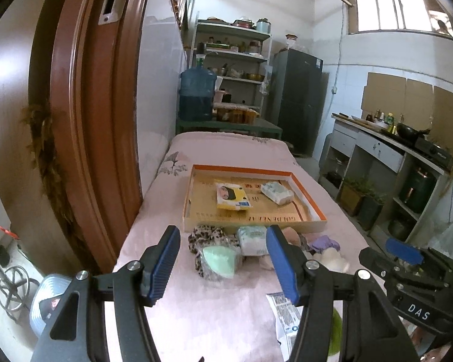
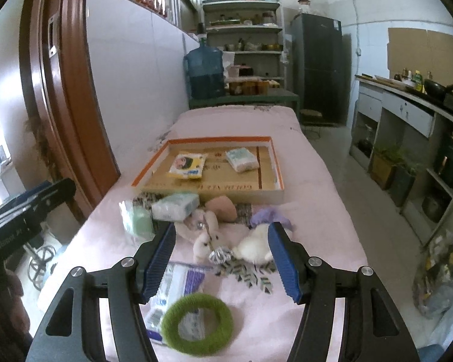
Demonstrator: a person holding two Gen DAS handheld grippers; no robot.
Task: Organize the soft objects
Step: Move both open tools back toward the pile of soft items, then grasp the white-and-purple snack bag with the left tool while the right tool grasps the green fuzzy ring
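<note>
An orange-rimmed cardboard tray (image 1: 312,202) (image 2: 152,164) lies on the pink-covered table and holds a yellow tissue pack (image 1: 232,197) (image 2: 187,165) and a white-green tissue pack (image 1: 277,192) (image 2: 242,159). In front of it lies a pile: a mint sponge in plastic (image 1: 219,262) (image 2: 137,221), a leopard scrunchie (image 1: 207,233), a pale tissue pack (image 1: 252,239) (image 2: 175,206), a purple cloth (image 1: 324,242) (image 2: 267,215), white plush toys (image 2: 253,249) and a fuzzy green ring (image 2: 196,321). My left gripper (image 1: 223,267) is open above the sponge. My right gripper (image 2: 222,264) is open above the plush toys.
A brown door frame (image 1: 84,120) stands at the table's left. A printed white packet (image 2: 178,295) (image 1: 284,313) lies near the front edge. A water jug (image 1: 196,93), shelves, a dark fridge (image 1: 299,96) and a kitchen counter (image 1: 392,147) stand beyond and to the right.
</note>
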